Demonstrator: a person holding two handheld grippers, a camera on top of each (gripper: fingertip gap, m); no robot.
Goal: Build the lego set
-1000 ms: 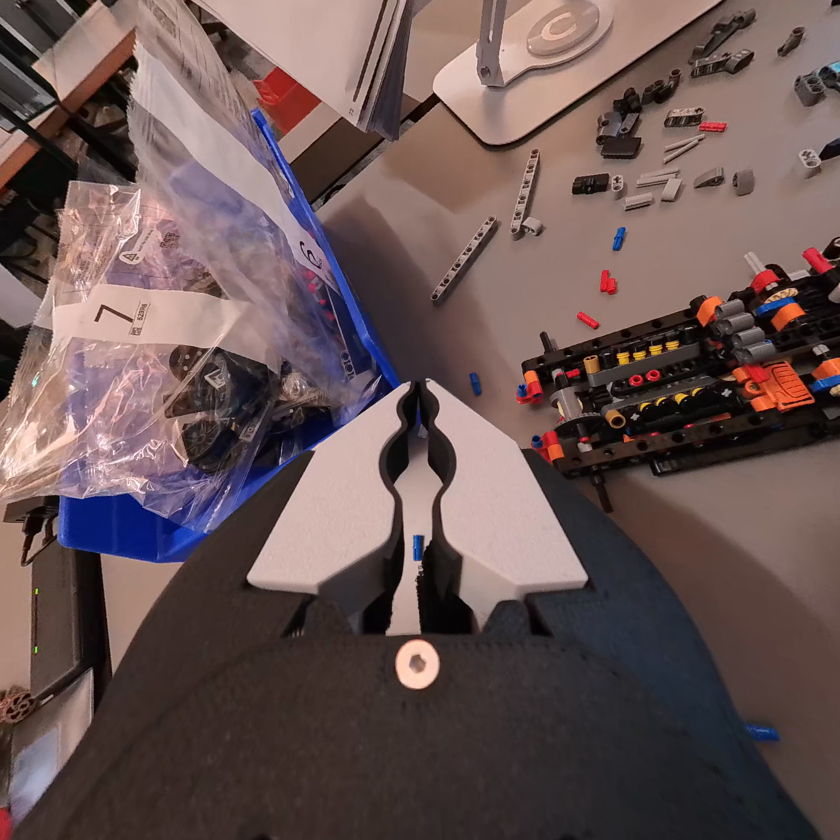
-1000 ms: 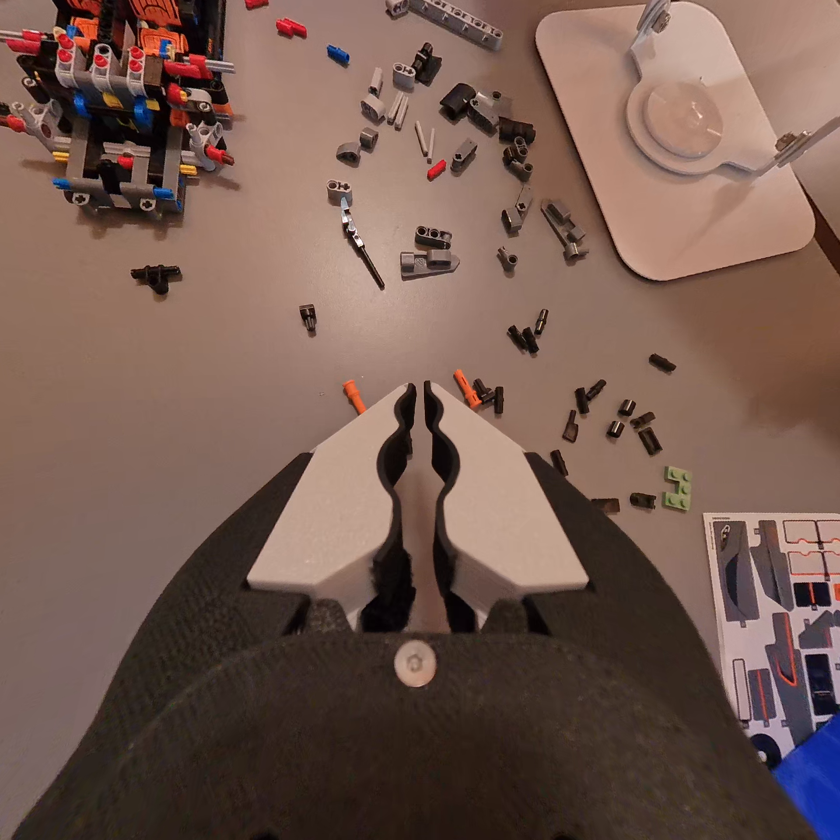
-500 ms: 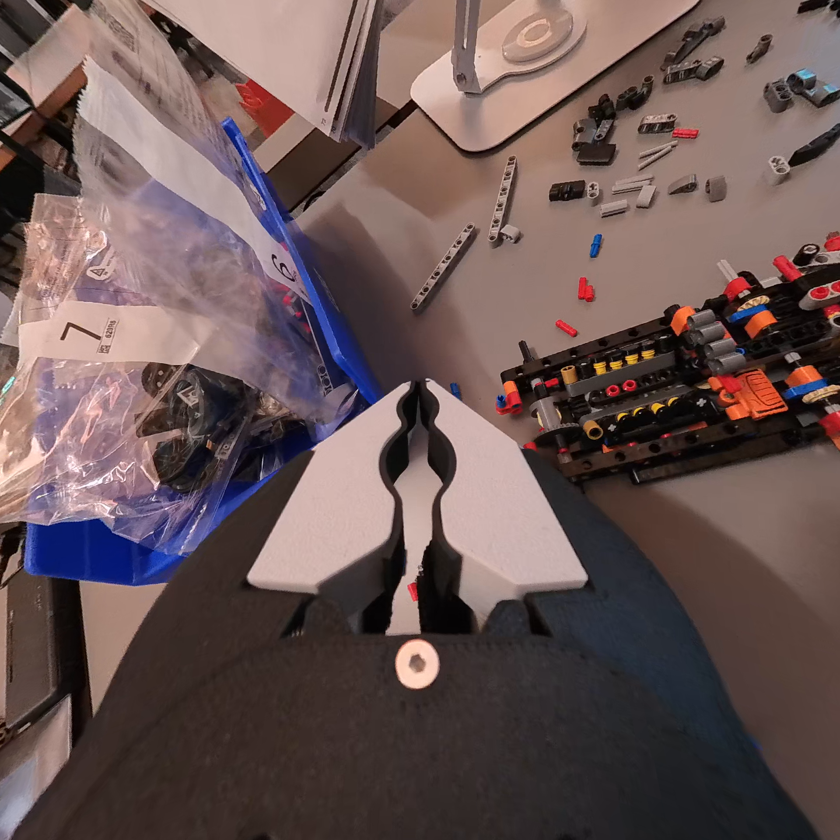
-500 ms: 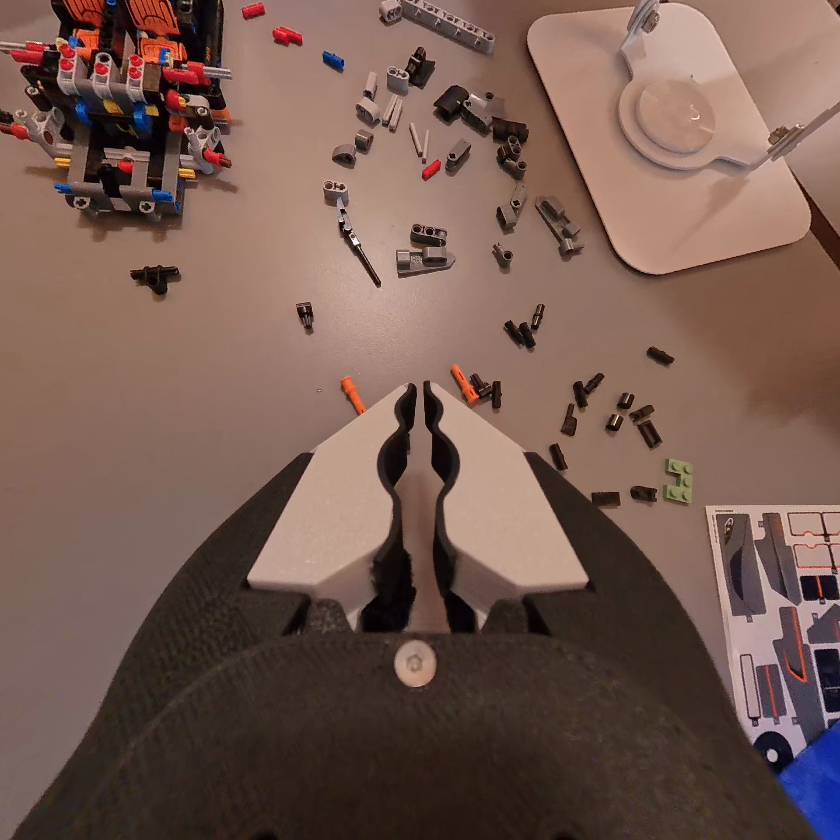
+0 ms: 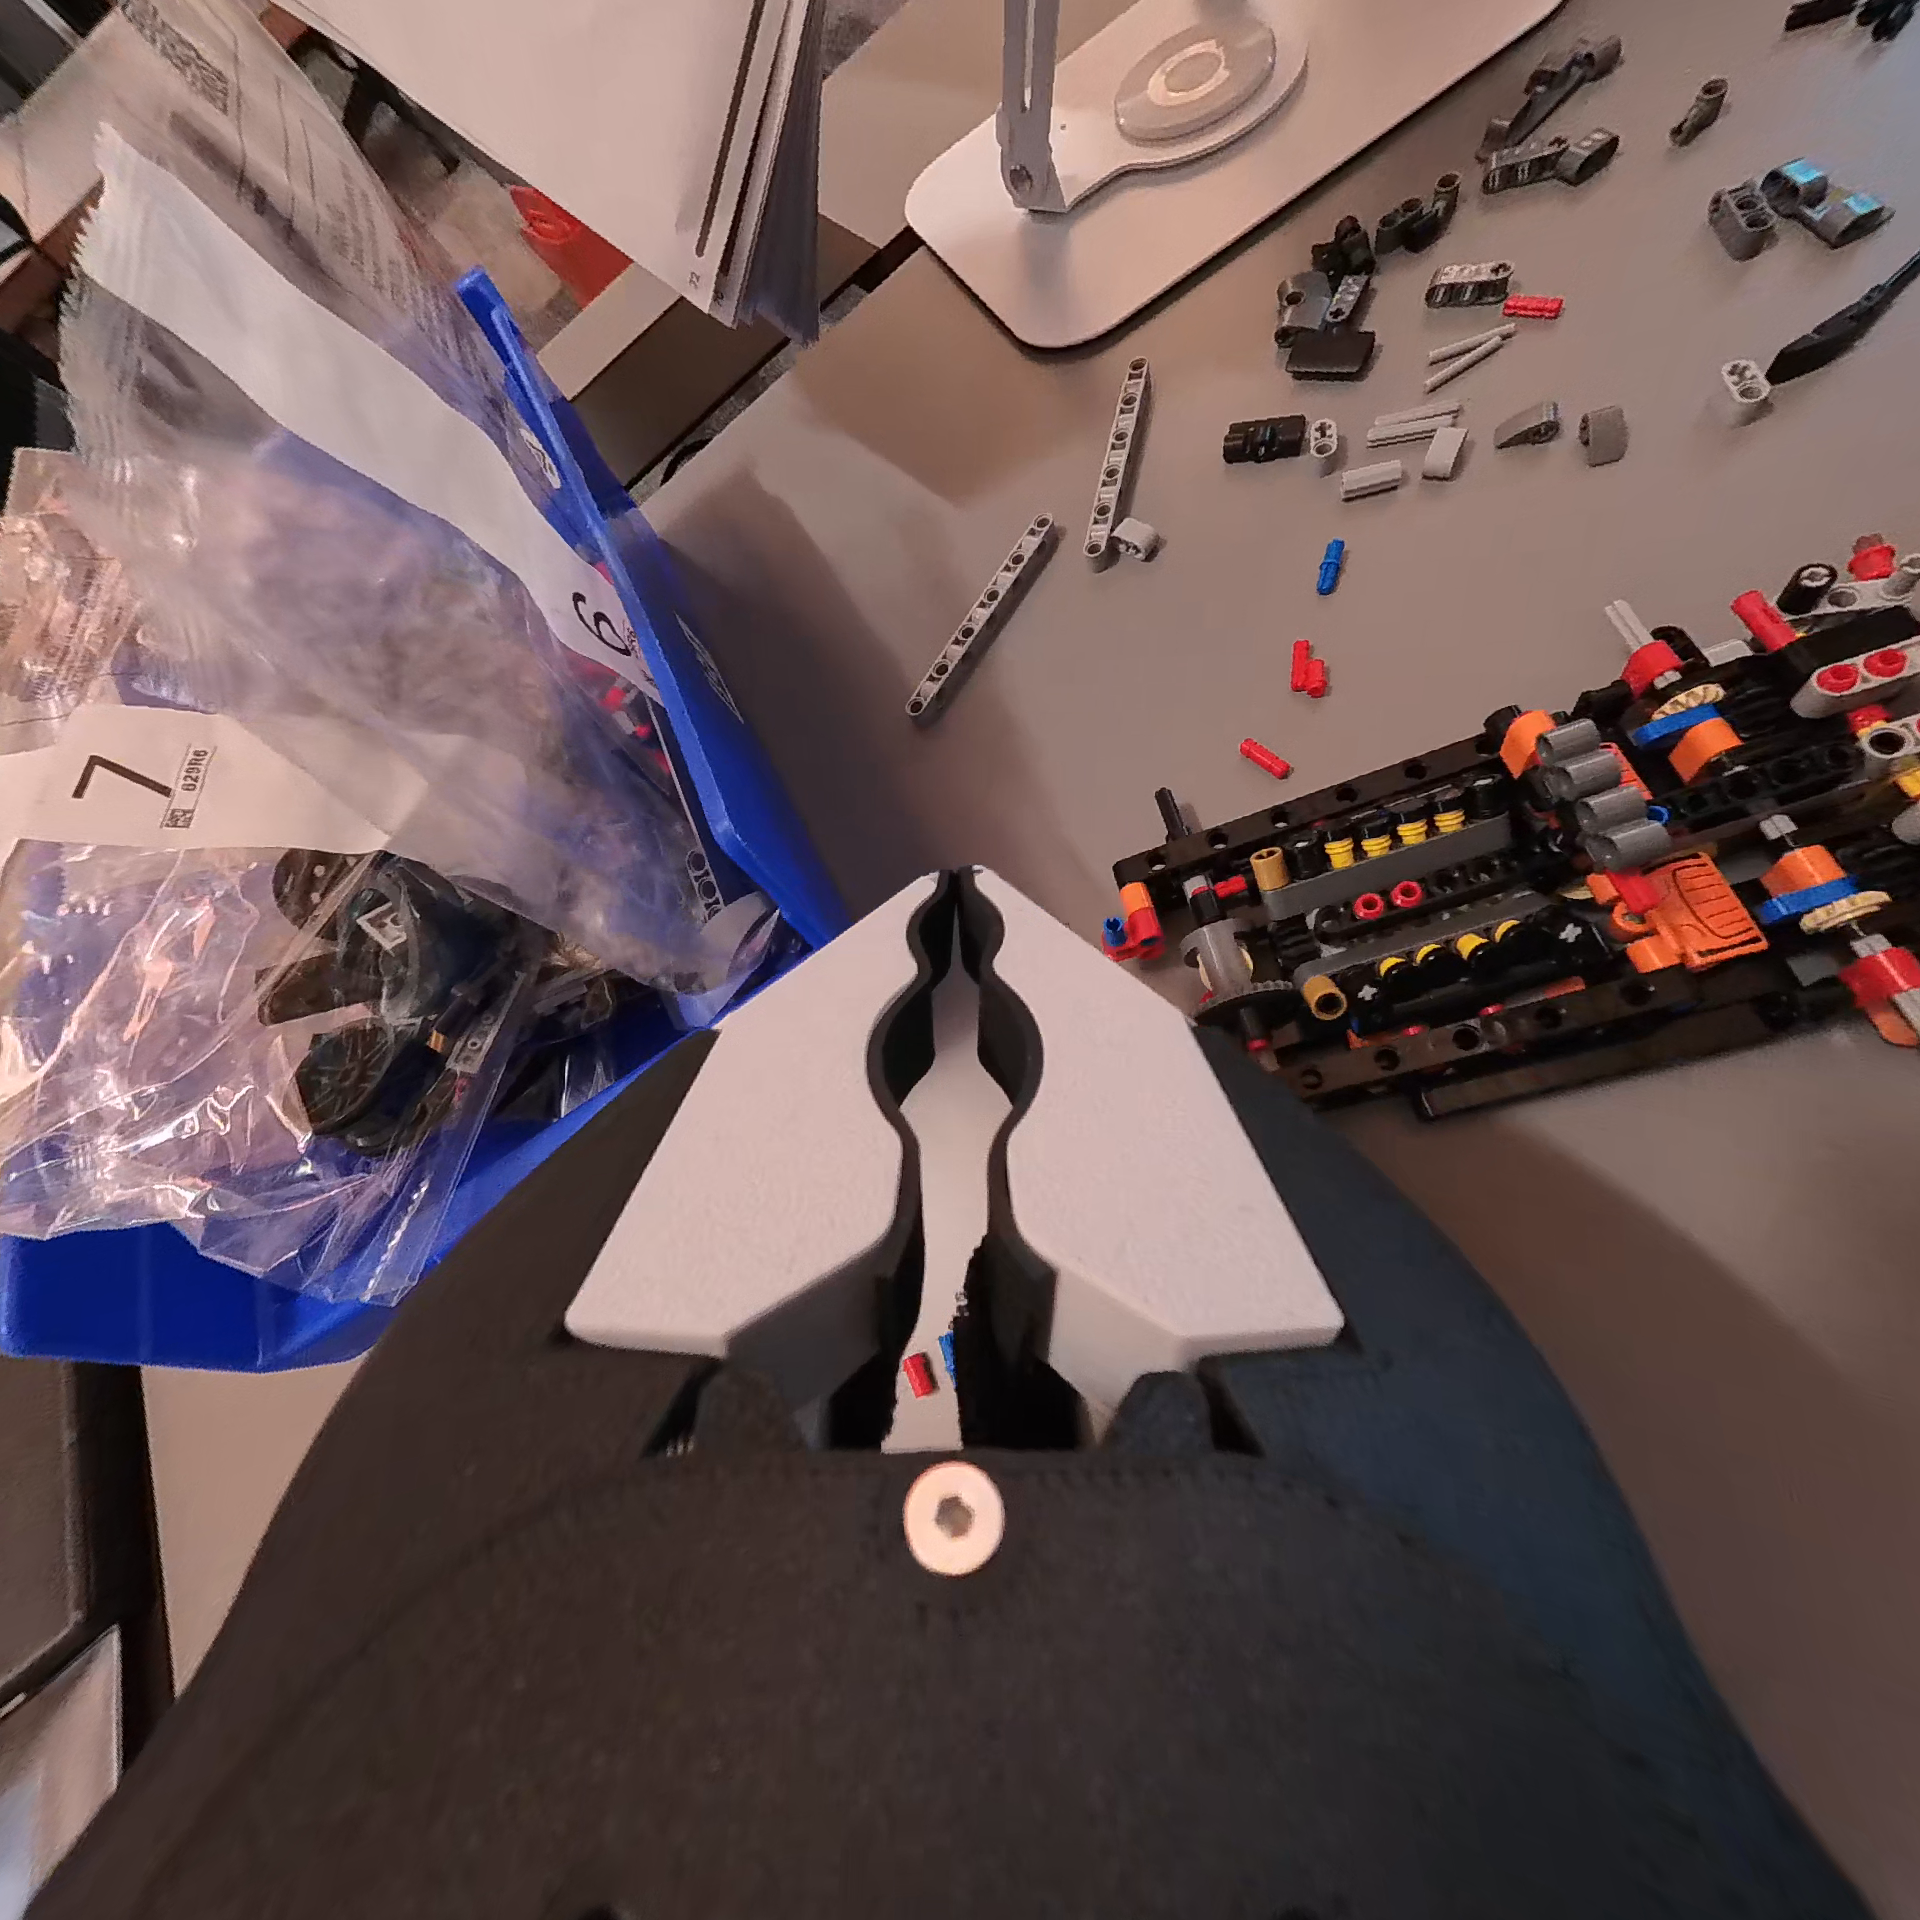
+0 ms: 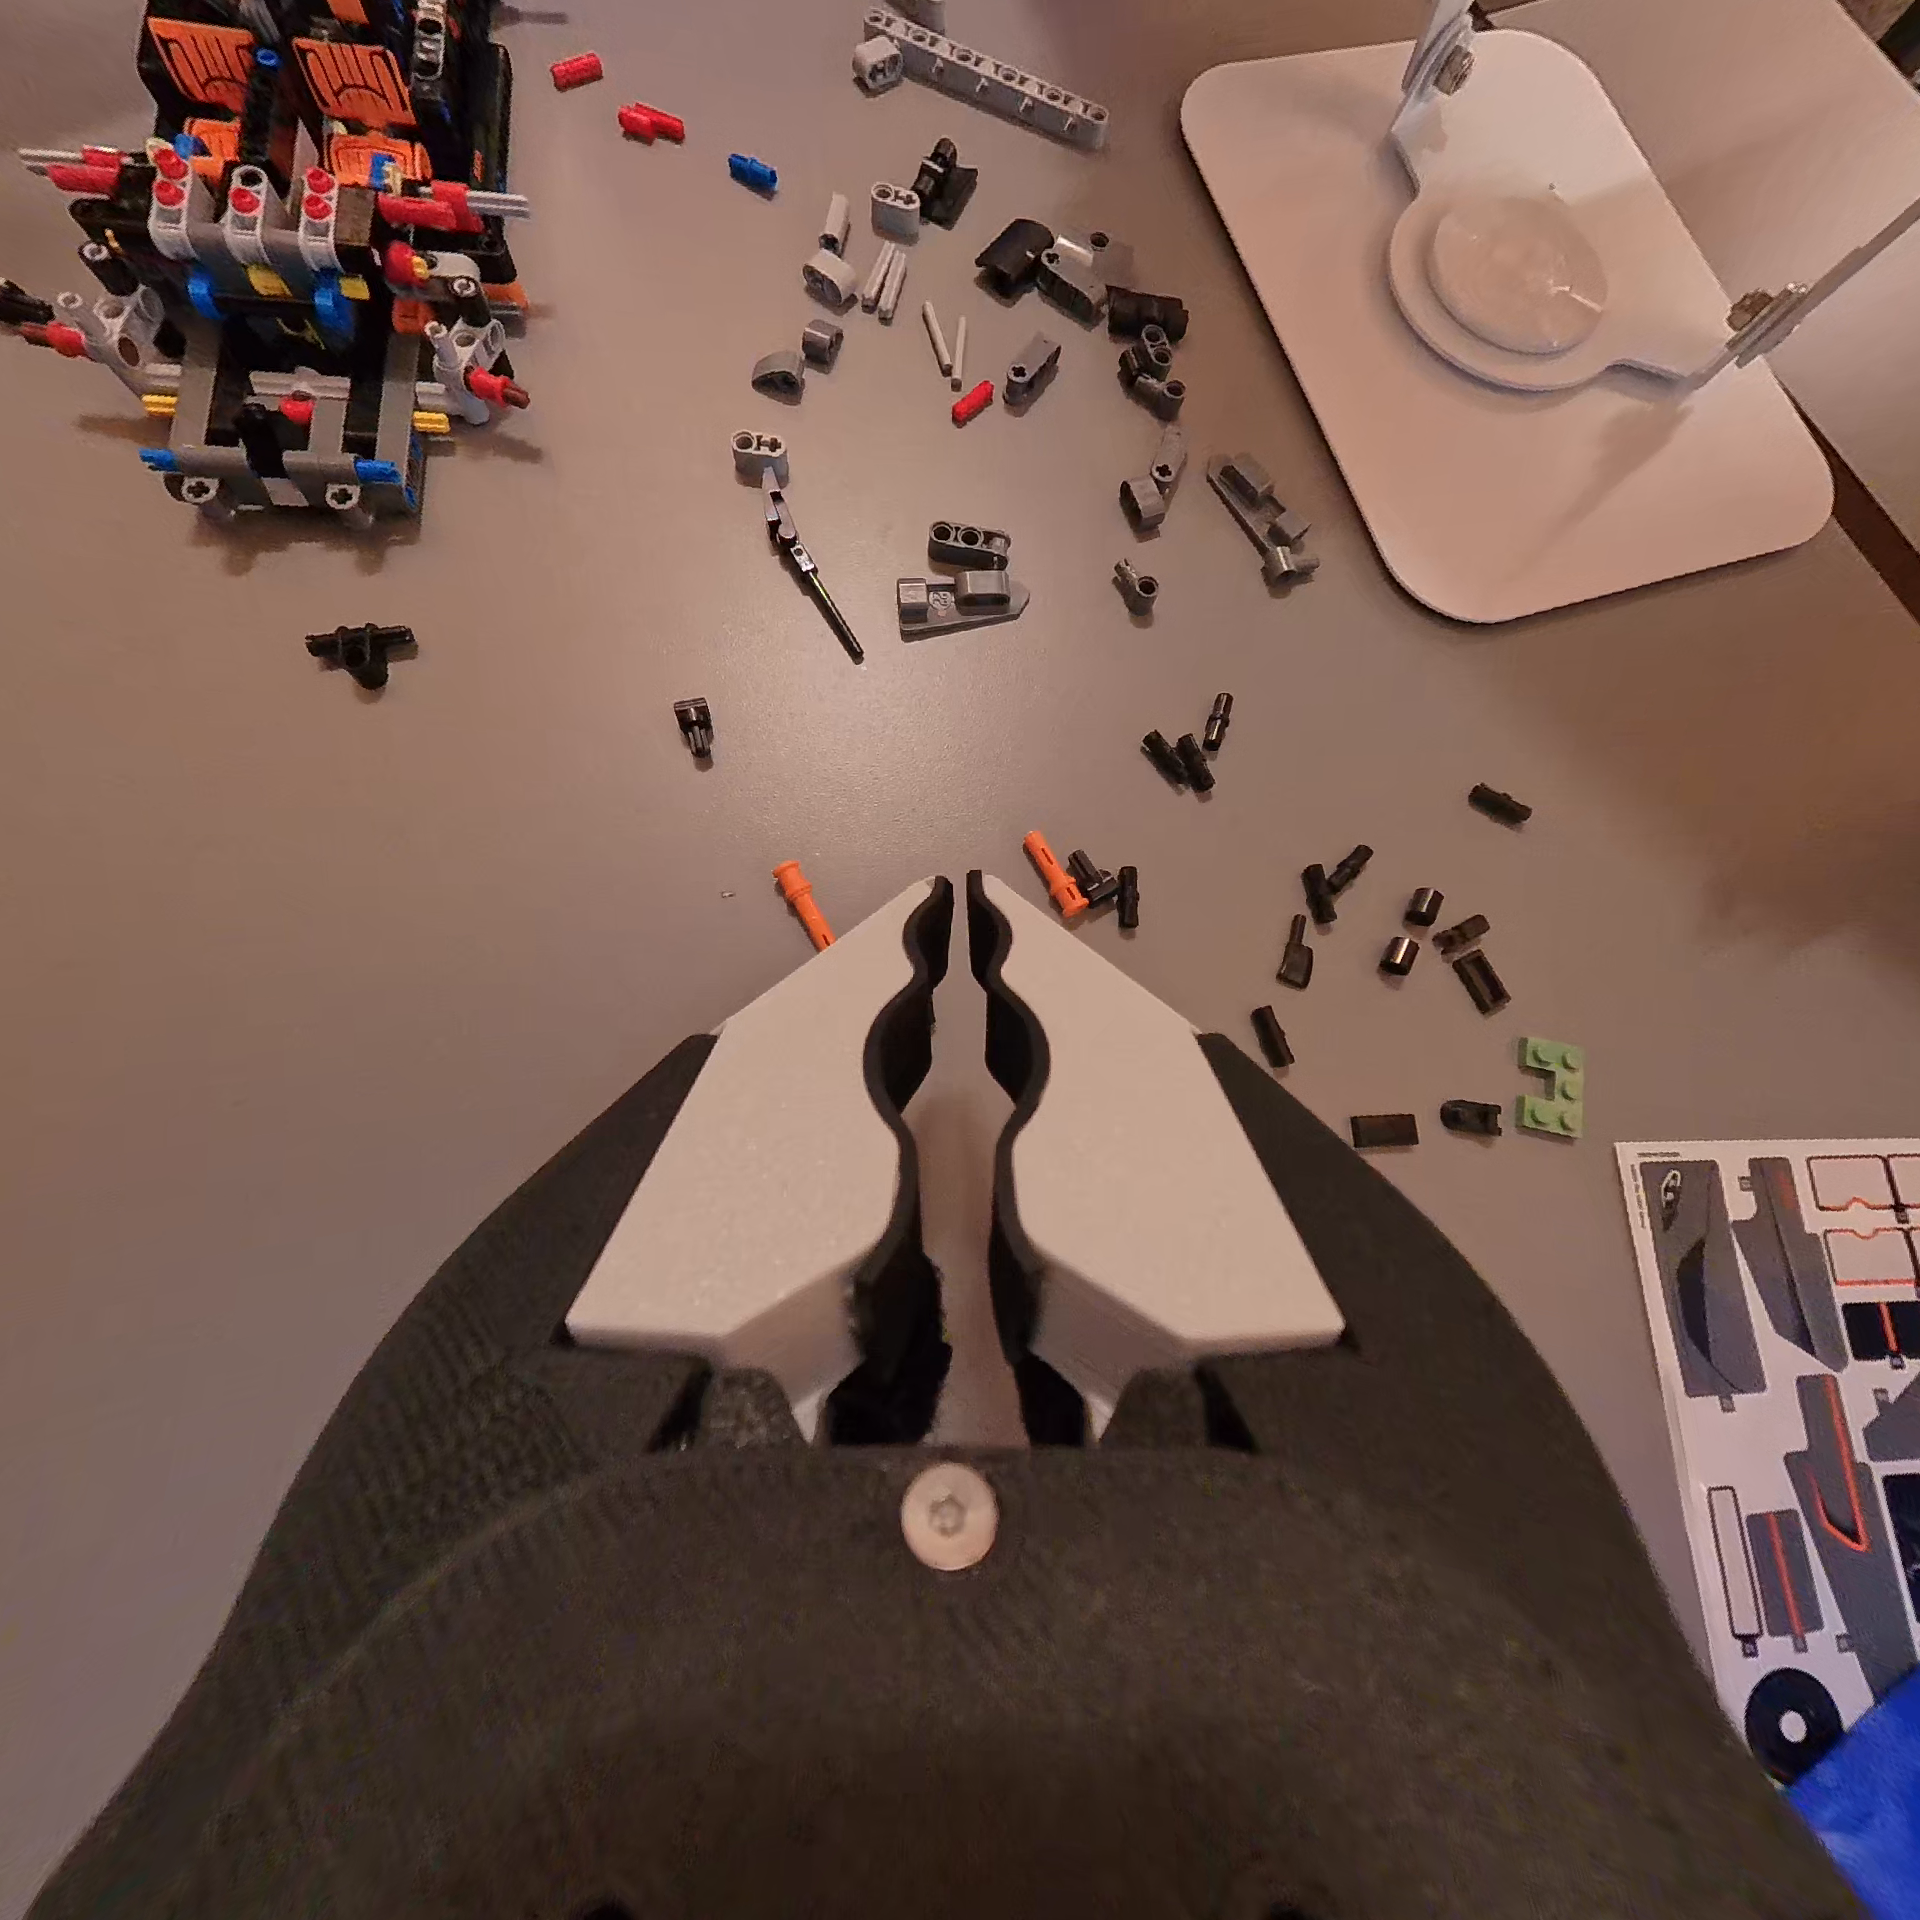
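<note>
The partly built black, orange and grey model (image 5: 1558, 914) lies on the grey table to the right of my left gripper; in the right wrist view it (image 6: 281, 281) is at the far left. My left gripper (image 5: 958, 878) is shut and empty, above the table beside the corner of the blue bin (image 5: 727, 748). My right gripper (image 6: 958, 883) is shut and empty, above the table between two orange pins (image 6: 802, 902) (image 6: 1055, 873). Loose black pins (image 6: 1392, 935) lie to its right, grey and black parts (image 6: 977, 312) farther ahead.
The blue bin holds clear bags of parts (image 5: 312, 831). A white stand base (image 6: 1507, 312) sits at the back right, with booklets (image 5: 623, 125) behind the bin. A sticker sheet (image 6: 1787, 1403) and a green plate (image 6: 1553, 1086) lie at the right. Two grey beams (image 5: 987, 613) lie near the bin. My hands' fingertips stand some 40 cm from each other.
The left gripper has drifted back and to the right, so the bin and model sit farther left in view. The right gripper has edged forward slightly. Both stay shut.
</note>
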